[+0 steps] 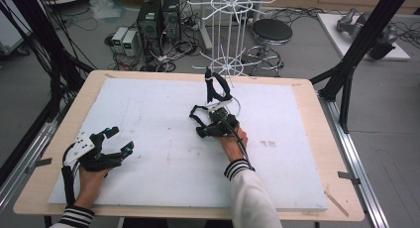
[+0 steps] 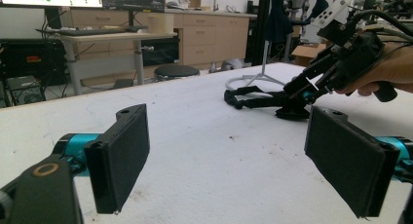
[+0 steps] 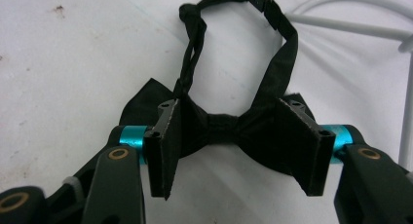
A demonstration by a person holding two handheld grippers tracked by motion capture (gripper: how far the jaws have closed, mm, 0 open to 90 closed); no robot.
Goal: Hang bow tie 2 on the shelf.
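A black bow tie (image 3: 221, 126) with a looped strap (image 3: 187, 48) lies flat on the white foam board (image 1: 163, 163), near the rack's foot. My right gripper (image 3: 229, 112) points down at it, jaws about half apart, one pad on each side of the knot and over the wings. No pad squeezes the knot. In the high view this gripper (image 1: 204, 130) is at the board's middle. The left gripper view shows it (image 2: 297, 95) tipped onto the bow tie (image 2: 258, 100). My left gripper (image 1: 122, 140) rests at the board's left, open with nothing between its pads (image 2: 122, 156).
A white wire rack (image 1: 228, 39) stands at the board's far middle, a black strap (image 1: 217, 88) hanging from its lower ring. Its ring base (image 3: 341, 24) lies just beyond the bow tie. The wooden table rim (image 1: 317, 119) frames the board. A stool (image 1: 271, 32) and computers (image 1: 151, 22) stand behind.
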